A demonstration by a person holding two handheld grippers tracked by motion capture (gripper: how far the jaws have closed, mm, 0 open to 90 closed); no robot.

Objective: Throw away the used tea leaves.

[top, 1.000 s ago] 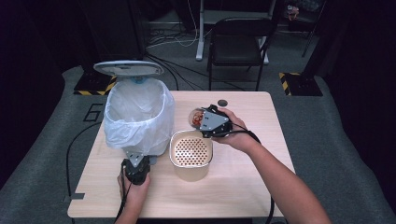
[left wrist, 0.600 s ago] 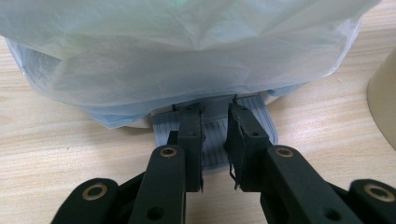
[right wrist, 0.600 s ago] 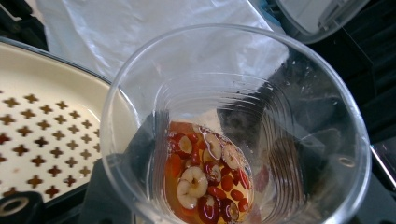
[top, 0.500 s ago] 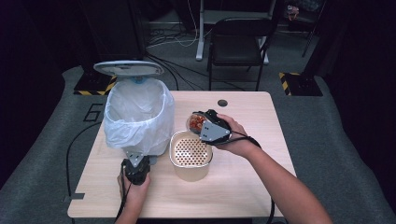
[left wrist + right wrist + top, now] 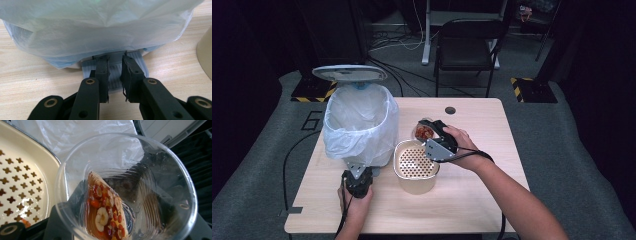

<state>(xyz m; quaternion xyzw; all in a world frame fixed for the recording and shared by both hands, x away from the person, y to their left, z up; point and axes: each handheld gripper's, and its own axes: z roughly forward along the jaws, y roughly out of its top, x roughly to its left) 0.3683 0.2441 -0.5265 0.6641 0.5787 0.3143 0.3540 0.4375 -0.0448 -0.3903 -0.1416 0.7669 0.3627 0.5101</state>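
A pedal bin [image 5: 359,125] lined with a white bag stands at the table's left, its lid [image 5: 349,73] raised. My left gripper [image 5: 357,172] lies on the bin's foot pedal [image 5: 115,67], jaws nearly together with nothing between them [image 5: 115,75]. My right gripper [image 5: 432,136] is shut on a clear plastic cup [image 5: 424,131] holding reddish liquid with fruit slices and berries [image 5: 107,212]. The cup [image 5: 125,187] is tilted beside the bin, at the far edge of a beige pot with a perforated strainer insert [image 5: 414,160]. The strainer's cross-shaped holes [image 5: 22,185] lie left of the cup.
The wooden table [image 5: 472,200] has a round cable hole [image 5: 450,110] near its far edge. A dark chair [image 5: 467,40] stands behind the table. Cables trail from both grippers off the near edge. The bin bag [image 5: 82,132] hangs just beyond the cup.
My right hand has brought the cup a little nearer and lower, toward the strainer pot, tipping it more. The left gripper has stayed on the pedal.
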